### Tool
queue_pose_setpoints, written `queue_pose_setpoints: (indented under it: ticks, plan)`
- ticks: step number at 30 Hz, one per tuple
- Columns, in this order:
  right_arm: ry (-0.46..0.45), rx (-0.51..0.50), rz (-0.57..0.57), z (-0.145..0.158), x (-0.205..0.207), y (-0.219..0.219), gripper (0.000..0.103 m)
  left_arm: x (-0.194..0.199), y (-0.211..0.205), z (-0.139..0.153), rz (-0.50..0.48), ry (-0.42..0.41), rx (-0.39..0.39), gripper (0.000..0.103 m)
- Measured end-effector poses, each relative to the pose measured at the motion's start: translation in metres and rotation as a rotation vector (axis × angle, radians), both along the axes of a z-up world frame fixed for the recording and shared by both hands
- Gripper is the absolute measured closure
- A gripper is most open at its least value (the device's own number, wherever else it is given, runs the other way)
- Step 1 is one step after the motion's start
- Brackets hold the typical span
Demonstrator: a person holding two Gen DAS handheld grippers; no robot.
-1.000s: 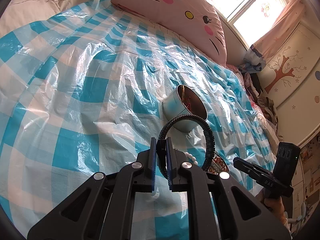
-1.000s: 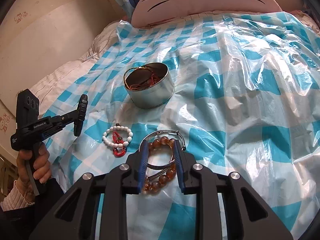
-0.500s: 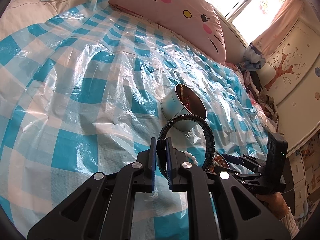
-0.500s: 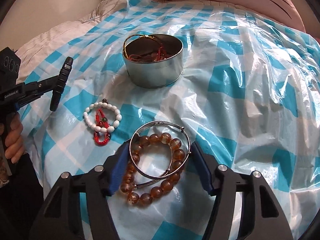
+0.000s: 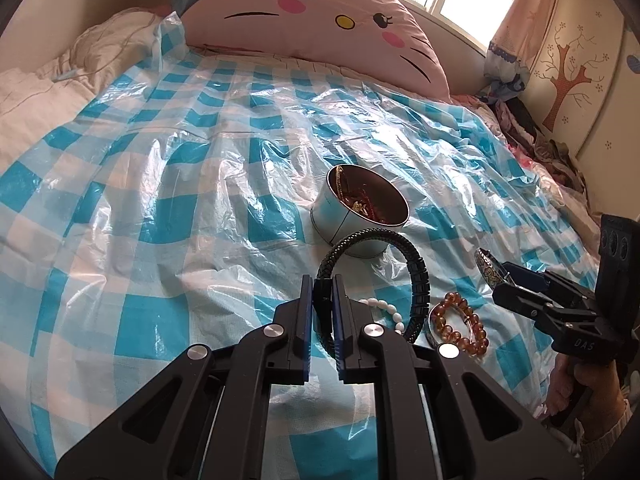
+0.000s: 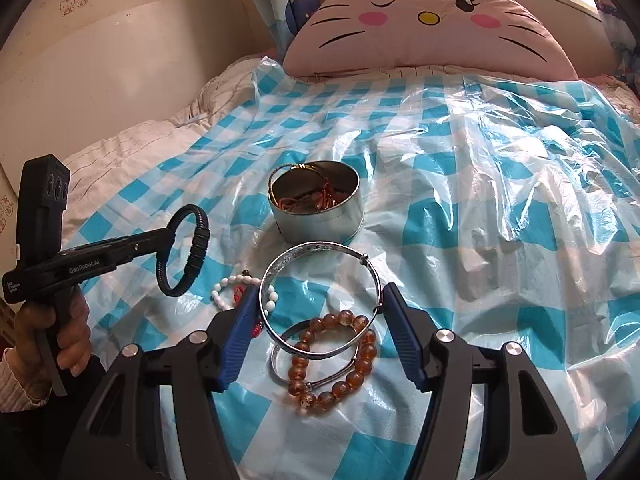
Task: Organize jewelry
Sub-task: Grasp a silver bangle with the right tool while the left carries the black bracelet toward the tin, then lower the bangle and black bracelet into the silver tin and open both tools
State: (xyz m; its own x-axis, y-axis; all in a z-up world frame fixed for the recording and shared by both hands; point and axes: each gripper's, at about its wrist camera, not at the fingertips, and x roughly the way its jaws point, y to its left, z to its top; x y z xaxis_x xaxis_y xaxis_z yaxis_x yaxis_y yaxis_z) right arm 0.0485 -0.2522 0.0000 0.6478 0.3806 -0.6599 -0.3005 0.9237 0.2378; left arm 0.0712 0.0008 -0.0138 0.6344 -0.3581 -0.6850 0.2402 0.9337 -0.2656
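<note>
Left gripper (image 5: 322, 312), jaws nearly together, clamps the black bracelet (image 5: 416, 280), which stands upright on edge above the sheet (image 5: 160, 208). In the right wrist view the same gripper (image 6: 162, 240) holds that bracelet (image 6: 196, 248) in the air at the left, a hand (image 6: 60, 336) on its grip.

Right gripper (image 6: 320, 316), jaws wide, holds a silver bangle (image 6: 320, 248) across its width, one blue pad at each side of the ring; the bangle is tilted, its far edge raised. These jaws have just been opening, with the bangle between them. In the left wrist view this gripper (image 5: 504, 280) appears at the right, the bangle (image 5: 486, 270) at its tip.

On the sheet beneath the bangle lie an amber bead bracelet (image 6: 336, 364) and a second silver bangle (image 6: 280, 356), overlapping. A white bead bracelet (image 6: 232, 292) with a red tassel lies just left of them. The tin (image 6: 316, 208), farther off at centre, holds red cord and a gold bangle. A cat-face pillow (image 6: 432, 24) lies at the far end.
</note>
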Motion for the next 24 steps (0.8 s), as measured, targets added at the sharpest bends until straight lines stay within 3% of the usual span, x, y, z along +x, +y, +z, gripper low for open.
queue_pose_setpoints:
  ticks: [10,24]
  plan:
    - [-0.053,-0.021,-0.014,0.007,0.006,0.007,0.042,0.011,-0.017,0.016,-0.018,-0.040,0.030,0.095]
    - [-0.120,-0.079,-0.035,0.020,0.050,0.017,0.042,0.087,-0.068,0.026,-0.046,-0.038,0.020,0.095]
